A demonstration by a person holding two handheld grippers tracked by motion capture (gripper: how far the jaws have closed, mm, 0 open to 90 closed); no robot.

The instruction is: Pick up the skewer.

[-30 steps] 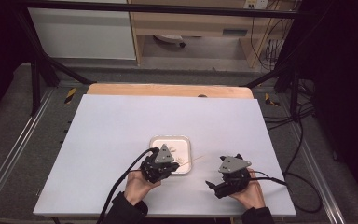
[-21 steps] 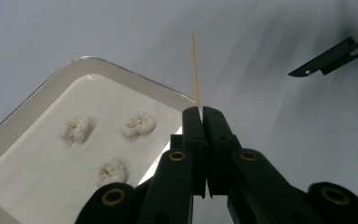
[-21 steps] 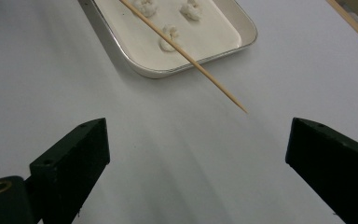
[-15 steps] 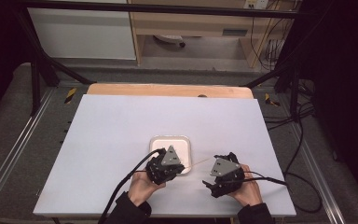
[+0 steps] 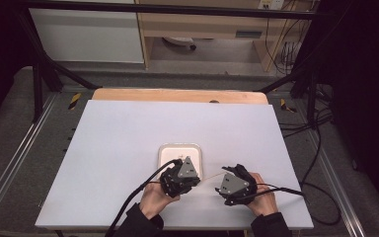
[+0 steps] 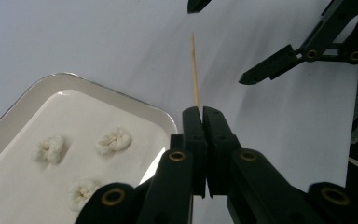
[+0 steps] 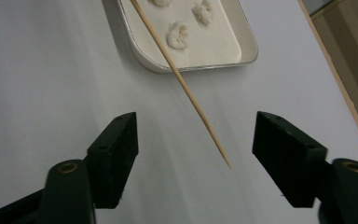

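Thin wooden skewer [image 6: 195, 70], pointed tip, clamped in left gripper [image 6: 201, 122]

skewer [image 7: 182, 84]: pale smooth wood
tray [image 7: 249, 51]: glossy metal rim, white lining
table [image 5: 128, 143]: matt white
jaws: matt black plastic

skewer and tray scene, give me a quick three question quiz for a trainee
1. True or false: the left hand-held gripper is shut on the wooden skewer.
2. How many white lumps of food lie in the tray, going by the left gripper view?
3. Where is the skewer's sharp tip relative to the right hand-held gripper? A) pressed by both pads B) between the open jaws, touching neither C) stuck in a food lump

Key
1. True. The jaws are closed with the skewer sticking out from between them.
2. Three.
3. B. The jaws have just been closing, but a gap shows on each side of the tip.
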